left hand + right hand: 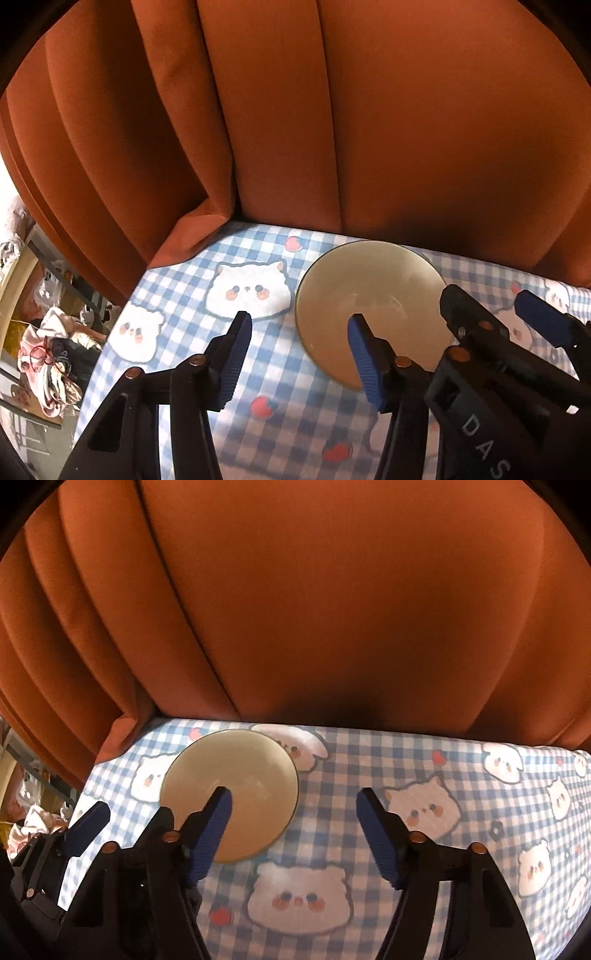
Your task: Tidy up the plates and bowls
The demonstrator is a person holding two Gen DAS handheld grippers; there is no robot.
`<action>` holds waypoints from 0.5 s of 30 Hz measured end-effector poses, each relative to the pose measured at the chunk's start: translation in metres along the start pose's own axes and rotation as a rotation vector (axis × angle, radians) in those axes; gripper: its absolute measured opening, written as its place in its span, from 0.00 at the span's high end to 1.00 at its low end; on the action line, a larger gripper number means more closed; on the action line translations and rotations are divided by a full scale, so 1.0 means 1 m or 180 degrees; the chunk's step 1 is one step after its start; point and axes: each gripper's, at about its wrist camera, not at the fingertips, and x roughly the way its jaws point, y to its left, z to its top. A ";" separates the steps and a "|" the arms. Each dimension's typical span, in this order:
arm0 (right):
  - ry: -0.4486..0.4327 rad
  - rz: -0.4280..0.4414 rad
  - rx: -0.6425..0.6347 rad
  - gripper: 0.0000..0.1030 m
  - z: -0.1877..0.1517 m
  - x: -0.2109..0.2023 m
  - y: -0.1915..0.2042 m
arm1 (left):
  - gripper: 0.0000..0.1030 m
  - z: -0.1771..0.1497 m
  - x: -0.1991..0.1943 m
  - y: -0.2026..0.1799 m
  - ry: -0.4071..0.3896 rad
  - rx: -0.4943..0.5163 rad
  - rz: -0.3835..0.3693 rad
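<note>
Near rim of bowl hidden behind blue pad of left gripper in left wrist view; bowl's right edge covered by black frame of right gripper. In right wrist view, bowl's lower-left rim masked by right gripper's left finger. Tablecloth cut off below bowl by frame edge. Curtain top cropped above bowl. Clutter far left of bowl blurred, contents not identifiable. Cloth print near bowl soft, out of focus.
</note>
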 end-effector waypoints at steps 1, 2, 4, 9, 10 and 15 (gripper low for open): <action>0.0014 0.0008 0.0002 0.35 0.002 0.006 0.000 | 0.51 0.001 0.005 -0.001 0.0005 -0.0009 0.0000; 0.0046 0.0016 0.0004 0.39 0.005 0.014 0.000 | 0.51 0.003 0.012 -0.002 0.0021 -0.0007 0.0006; 0.0085 0.0023 0.0002 0.43 0.007 0.025 -0.001 | 0.53 0.004 0.026 -0.002 0.0060 -0.0009 0.0024; 0.0201 0.0080 0.0000 0.56 0.006 0.051 -0.002 | 0.62 0.002 0.047 -0.002 0.0165 -0.0045 0.0021; 0.0222 0.0092 0.0001 0.57 0.005 0.055 -0.002 | 0.65 0.001 0.050 -0.002 0.0179 -0.0048 0.0023; 0.0303 0.0139 0.0003 0.77 -0.001 0.073 -0.003 | 0.81 -0.001 0.062 -0.004 0.0260 -0.0080 0.0011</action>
